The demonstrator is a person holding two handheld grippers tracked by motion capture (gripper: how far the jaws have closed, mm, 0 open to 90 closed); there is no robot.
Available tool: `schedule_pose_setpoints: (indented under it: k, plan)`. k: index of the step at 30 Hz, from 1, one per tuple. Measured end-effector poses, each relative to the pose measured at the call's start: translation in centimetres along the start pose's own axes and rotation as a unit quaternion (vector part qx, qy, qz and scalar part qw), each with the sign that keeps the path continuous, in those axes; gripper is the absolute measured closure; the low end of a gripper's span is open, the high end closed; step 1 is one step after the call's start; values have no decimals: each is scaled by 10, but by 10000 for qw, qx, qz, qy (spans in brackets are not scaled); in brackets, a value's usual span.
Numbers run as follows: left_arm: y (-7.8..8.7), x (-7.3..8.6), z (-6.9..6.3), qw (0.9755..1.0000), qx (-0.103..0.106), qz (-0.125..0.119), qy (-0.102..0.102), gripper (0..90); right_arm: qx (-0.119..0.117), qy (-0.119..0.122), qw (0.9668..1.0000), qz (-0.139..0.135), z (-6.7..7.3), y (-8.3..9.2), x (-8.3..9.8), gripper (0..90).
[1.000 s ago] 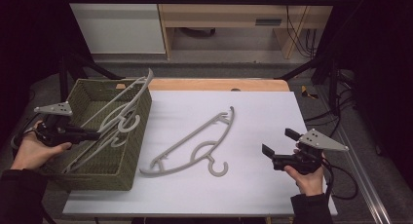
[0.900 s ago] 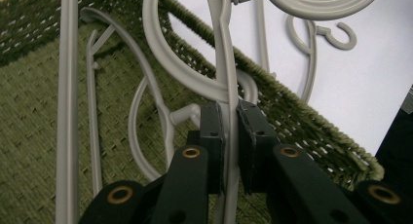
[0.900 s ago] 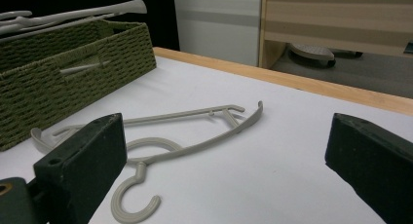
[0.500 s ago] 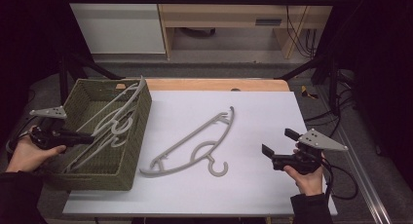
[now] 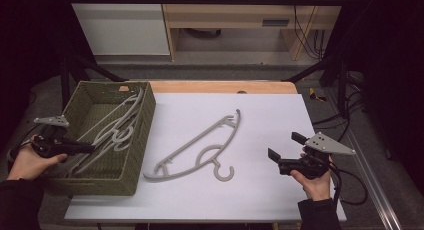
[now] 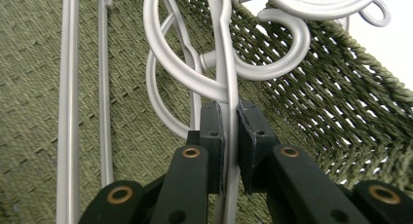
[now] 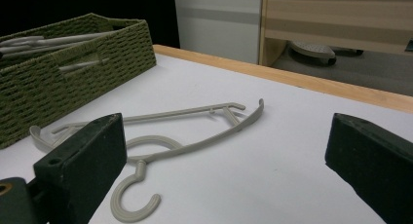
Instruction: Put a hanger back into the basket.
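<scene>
Left gripper, black, two-jaw, hand-held: jaws clamped on the thin grey plastic rod of a pale grey plastic clothes hanger. In the left gripper view the pads press either side of that rod, just below the point where the hanger's looped centre and hook cross.

The held hanger lies inside the olive-green woven rectangular basket, directly ahead of the left gripper's tips. It rests slanted: one end low near the gripper, the far end up against the basket's far corner. More grey hanger rods sit in the basket to the side of the jaws; how many hangers in all, cannot tell.

The person's left hand holds the gripper at the basket's outer long side, jaws reaching in over the rim.

Right gripper, same type, in the person's right hand: jaws stand wide apart, nothing between them. It sits over the white table top, near the table's right edge.

A second grey plastic clothes hanger lies flat on the white table top ahead of the right gripper's jaws, apart from them, between that gripper and the basket. Its hook is the part nearest the right gripper; its arms run diagonally away toward the far side. It touches neither gripper nor the basket.
</scene>
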State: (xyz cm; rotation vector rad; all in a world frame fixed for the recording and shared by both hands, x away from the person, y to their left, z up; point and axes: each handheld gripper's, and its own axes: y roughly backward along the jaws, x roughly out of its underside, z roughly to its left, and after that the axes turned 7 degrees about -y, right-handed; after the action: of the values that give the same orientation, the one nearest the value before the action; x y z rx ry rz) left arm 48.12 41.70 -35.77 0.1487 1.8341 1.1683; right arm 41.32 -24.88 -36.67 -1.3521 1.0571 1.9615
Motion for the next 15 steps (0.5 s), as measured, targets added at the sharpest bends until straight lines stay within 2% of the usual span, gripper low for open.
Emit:
schedule_pose_setpoints:
  k: [5,6,10,14,15]
  plan:
    - [-9,1,2,10000,10,24,40,817,3,-4,10000,3,0,0,0,17]
    - [-9,1,3,10000,33,84,-15,817,1,-2,10000,3,0,0,0,17]
    - [-9,4,5,9999,62,25,76,816,0,-8,10000,8,0,0,0,17]
    - [-10,8,7,9995,67,247,177,815,-11,7,10000,6,0,0,0,17]
    - [-11,9,7,9995,68,240,198,814,-12,7,10000,6,0,0,0,17]
